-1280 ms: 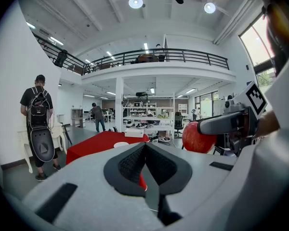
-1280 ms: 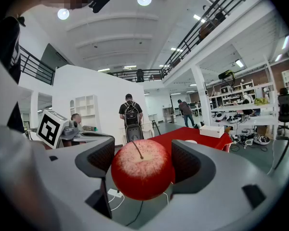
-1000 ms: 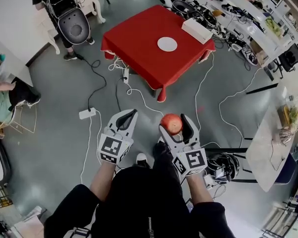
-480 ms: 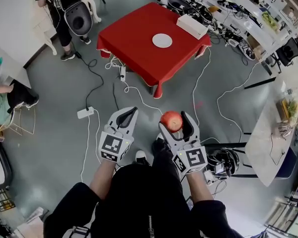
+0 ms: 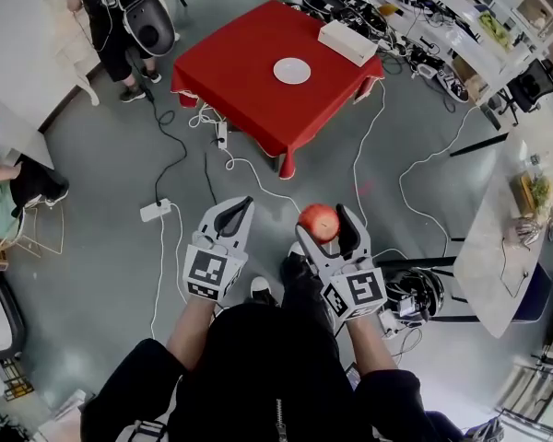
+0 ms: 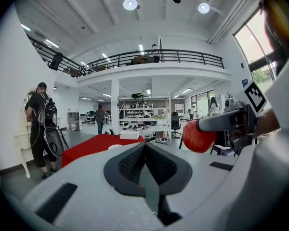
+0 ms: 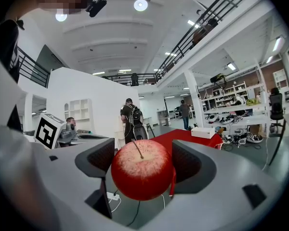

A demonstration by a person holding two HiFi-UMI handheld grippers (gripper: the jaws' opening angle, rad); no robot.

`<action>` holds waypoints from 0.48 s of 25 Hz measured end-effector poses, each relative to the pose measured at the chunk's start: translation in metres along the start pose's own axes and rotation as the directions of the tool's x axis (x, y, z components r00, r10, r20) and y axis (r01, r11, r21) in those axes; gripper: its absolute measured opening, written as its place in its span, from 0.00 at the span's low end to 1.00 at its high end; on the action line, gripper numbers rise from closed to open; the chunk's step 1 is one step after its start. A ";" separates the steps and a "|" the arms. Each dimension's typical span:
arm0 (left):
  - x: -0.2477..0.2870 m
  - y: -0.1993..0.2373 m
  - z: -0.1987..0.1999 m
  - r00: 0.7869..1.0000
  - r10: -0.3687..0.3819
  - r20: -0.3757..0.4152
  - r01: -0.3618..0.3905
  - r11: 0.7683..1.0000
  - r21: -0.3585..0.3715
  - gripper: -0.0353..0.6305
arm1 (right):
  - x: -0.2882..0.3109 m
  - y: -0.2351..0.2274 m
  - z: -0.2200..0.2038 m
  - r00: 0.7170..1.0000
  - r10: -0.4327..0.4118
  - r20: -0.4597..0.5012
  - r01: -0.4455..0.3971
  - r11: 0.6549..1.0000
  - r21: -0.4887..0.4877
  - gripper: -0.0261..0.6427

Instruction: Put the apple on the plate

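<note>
Right gripper view shows the nearest thing first: the right gripper has its jaws closed onto the apple, one dark pad on each flank of the fruit and the stem pointing up toward the camera. The hold looks square, across the apple's middle.

Beside it in the head view, the left gripper carries nothing. Its own view shows the two pads pressed together with no gap, and the apple only passes by at the right edge of that view.

Both tools hang at about waist height over grey floor, with the person's feet just below.

Ahead of them the floor is crossed by loose cables, and a power strip lies off to the left.

Farther on stands the red table, one corner turned toward the person. The plate lies on it toward the far side, bare, with a white box just beyond and to its right.

So the plate is straight ahead of the apple and a touch left, well apart from it, with open floor and the near corner of the table between. As I judge it, the right hand must carry the fruit forward over that corner, keeping clear of the cables underfoot, before any lowering or release makes sense.
</note>
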State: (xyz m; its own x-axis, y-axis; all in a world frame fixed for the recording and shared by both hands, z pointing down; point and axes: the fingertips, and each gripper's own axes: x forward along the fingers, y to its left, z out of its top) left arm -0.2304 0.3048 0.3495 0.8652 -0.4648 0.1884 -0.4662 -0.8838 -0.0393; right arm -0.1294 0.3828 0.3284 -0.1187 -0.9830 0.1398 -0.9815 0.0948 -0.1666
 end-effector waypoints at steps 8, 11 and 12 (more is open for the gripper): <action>0.007 -0.002 -0.006 1.000 -0.016 -0.013 0.016 1.000 -0.010 0.06 | 0.001 -0.008 -0.007 1.000 -0.022 -0.015 0.022 1.000 0.019 0.58; 0.010 -0.002 -0.007 1.000 -0.020 -0.017 0.020 1.000 -0.012 0.06 | 0.003 -0.011 -0.006 1.000 -0.024 -0.013 0.024 1.000 0.015 0.58; 0.012 -0.001 -0.008 1.000 -0.020 -0.021 0.020 1.000 -0.013 0.06 | 0.004 -0.012 -0.006 1.000 -0.024 -0.013 0.024 1.000 0.016 0.58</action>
State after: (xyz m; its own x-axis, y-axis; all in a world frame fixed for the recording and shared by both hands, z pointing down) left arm -0.2209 0.3010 0.3600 0.8703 -0.4455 0.2101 -0.4512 -0.8921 -0.0228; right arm -0.1188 0.3786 0.3373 -0.0967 -0.9830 0.1560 -0.9816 0.0682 -0.1784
